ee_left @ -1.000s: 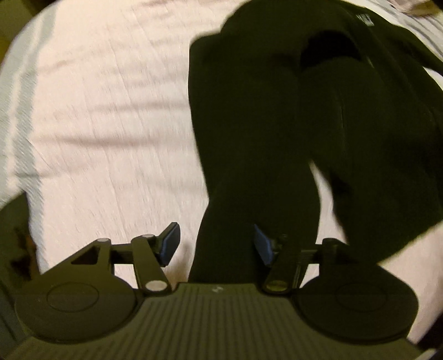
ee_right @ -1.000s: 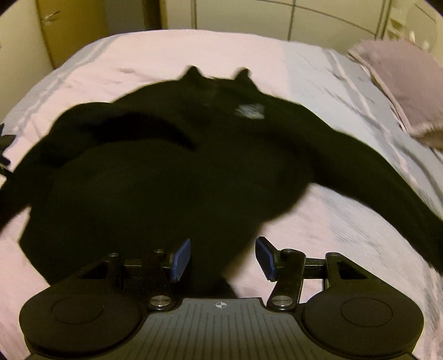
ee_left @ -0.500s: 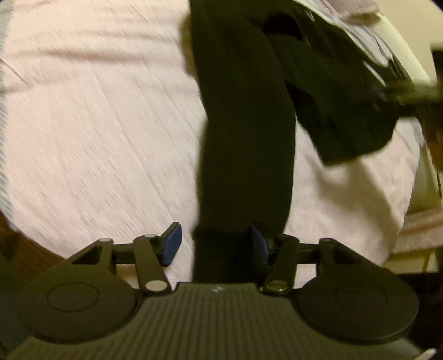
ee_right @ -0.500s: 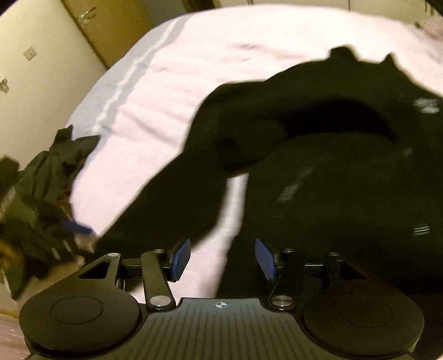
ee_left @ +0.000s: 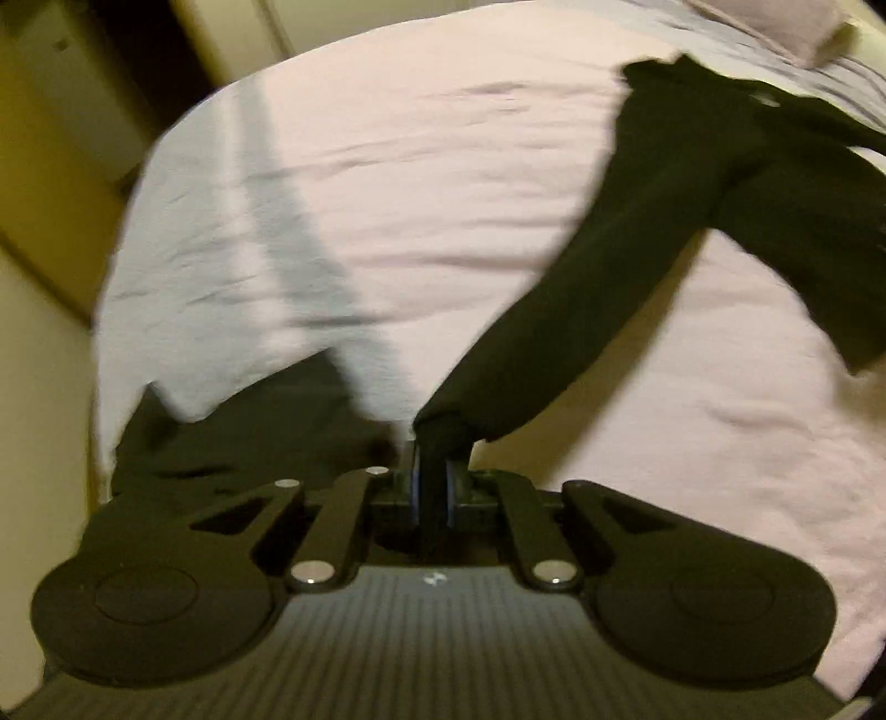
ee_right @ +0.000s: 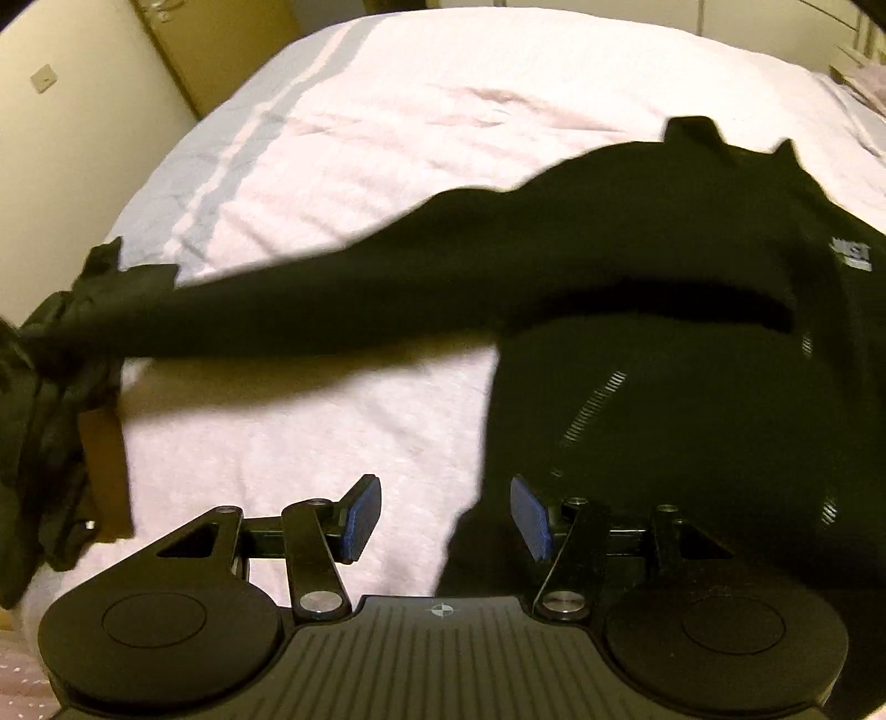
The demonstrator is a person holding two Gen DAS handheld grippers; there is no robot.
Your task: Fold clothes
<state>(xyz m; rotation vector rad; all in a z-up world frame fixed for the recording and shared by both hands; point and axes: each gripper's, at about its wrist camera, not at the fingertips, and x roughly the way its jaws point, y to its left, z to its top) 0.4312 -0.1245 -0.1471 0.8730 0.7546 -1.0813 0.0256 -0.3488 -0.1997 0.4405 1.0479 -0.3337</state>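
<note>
Gripping the black long-sleeved top [ee_right: 692,310] by its cuff [ee_left: 443,437], the left gripper [ee_left: 433,487] has just closed.
Right gripper [ee_right: 446,515] hovers wide, empty, above the pink bedspread [ee_right: 387,138].

Pink bedspread [ee_right: 421,138], pillow [ee_left: 775,27], wooden door [ee_right: 221,50]

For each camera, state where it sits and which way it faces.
Left wrist: on the left gripper, looking down its jaws, shut on the black top's sleeve cuff, across the bed.
Right wrist: on the right gripper, jaws open, above the black top.
Shared: the stretched sleeve and the bed.
</note>
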